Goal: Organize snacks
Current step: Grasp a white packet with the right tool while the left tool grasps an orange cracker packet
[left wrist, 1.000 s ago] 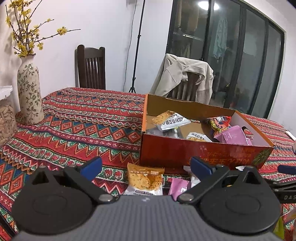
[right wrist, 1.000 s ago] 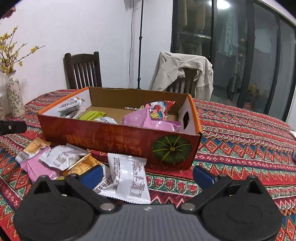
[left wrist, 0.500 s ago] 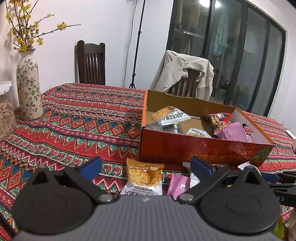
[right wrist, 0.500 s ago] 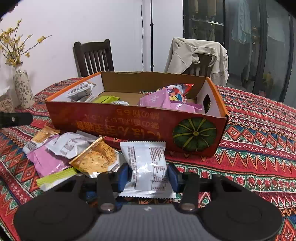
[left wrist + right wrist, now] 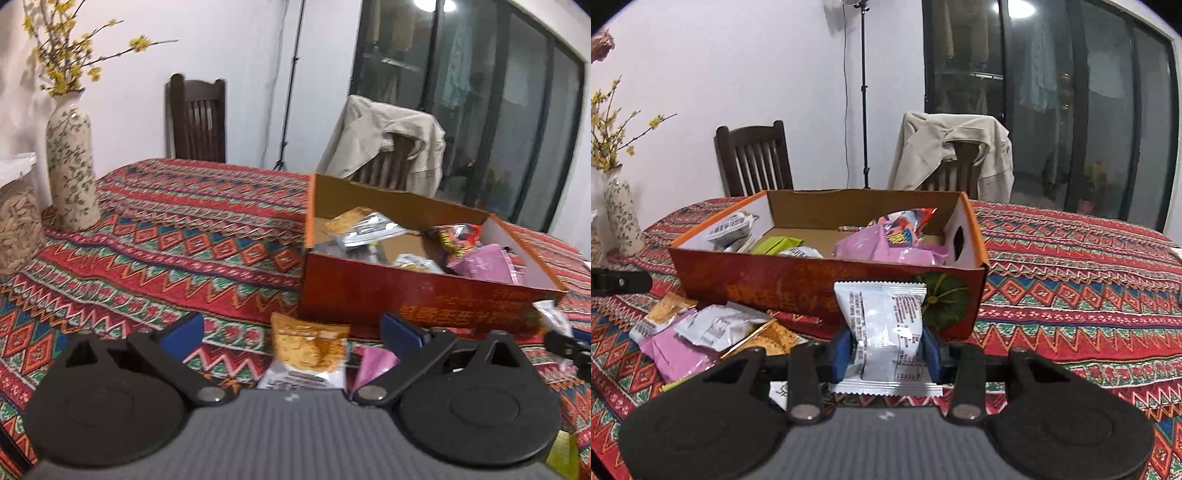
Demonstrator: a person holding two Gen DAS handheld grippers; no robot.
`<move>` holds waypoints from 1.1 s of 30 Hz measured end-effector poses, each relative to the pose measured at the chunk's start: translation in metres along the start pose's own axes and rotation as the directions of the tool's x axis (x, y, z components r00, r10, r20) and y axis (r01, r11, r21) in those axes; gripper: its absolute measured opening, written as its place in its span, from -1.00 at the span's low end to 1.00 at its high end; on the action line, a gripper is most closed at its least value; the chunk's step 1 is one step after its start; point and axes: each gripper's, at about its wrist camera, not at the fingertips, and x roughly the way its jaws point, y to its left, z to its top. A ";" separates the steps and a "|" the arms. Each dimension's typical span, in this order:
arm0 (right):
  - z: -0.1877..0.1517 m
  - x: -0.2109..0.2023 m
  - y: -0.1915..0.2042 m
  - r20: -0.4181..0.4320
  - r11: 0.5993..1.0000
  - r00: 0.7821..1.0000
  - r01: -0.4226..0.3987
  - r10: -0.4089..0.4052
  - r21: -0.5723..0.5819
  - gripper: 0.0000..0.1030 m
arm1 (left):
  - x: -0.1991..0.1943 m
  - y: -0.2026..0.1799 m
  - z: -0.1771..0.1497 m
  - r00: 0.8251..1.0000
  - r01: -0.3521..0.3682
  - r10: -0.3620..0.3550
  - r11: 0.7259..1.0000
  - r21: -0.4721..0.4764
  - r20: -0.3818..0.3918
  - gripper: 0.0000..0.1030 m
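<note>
An open red cardboard box (image 5: 798,284) with several snack packets inside stands on the patterned tablecloth; it also shows in the left wrist view (image 5: 369,291). My right gripper (image 5: 886,352) is shut on a white snack packet (image 5: 884,332) and holds it lifted in front of the box's near wall. My left gripper (image 5: 291,330) is open and empty, low over the table, with an orange snack packet (image 5: 308,347) lying between its fingers and a pink packet (image 5: 375,363) beside it. A pile of loose packets (image 5: 701,332) lies left of the right gripper.
A flowered vase (image 5: 70,162) and a jar (image 5: 16,218) stand at the table's left edge. Two wooden chairs (image 5: 753,158) stand behind the table, one with a beige jacket (image 5: 953,147) over it. A tripod pole (image 5: 864,96) stands by the wall.
My right gripper closed on the white packet and lifted it off the table toward the box. My left gripper stayed open and shifted only slightly.
</note>
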 end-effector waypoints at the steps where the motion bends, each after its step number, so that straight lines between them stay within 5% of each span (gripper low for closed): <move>1: 0.000 -0.001 -0.001 0.003 1.000 1.000 0.000 0.000 0.002 -0.23 | 0.003 0.002 0.000 1.000 -0.010 0.010 1.000 -0.005 -0.012 1.00; 15: -0.001 -0.004 -0.001 0.015 1.000 1.000 -0.004 0.003 0.017 -0.23 | 0.033 -0.007 -0.011 0.987 -0.073 0.082 0.995 0.069 -0.136 1.00; 29: -0.002 -0.004 0.000 0.011 1.000 1.000 -0.009 0.008 0.017 -0.23 | 0.048 -0.014 -0.015 0.978 -0.120 0.135 0.987 0.104 -0.160 0.98; 33: -0.003 -0.003 0.001 0.005 1.000 1.000 -0.008 0.008 0.016 -0.23 | 0.046 -0.013 -0.014 0.981 -0.092 0.106 0.992 0.092 -0.161 0.72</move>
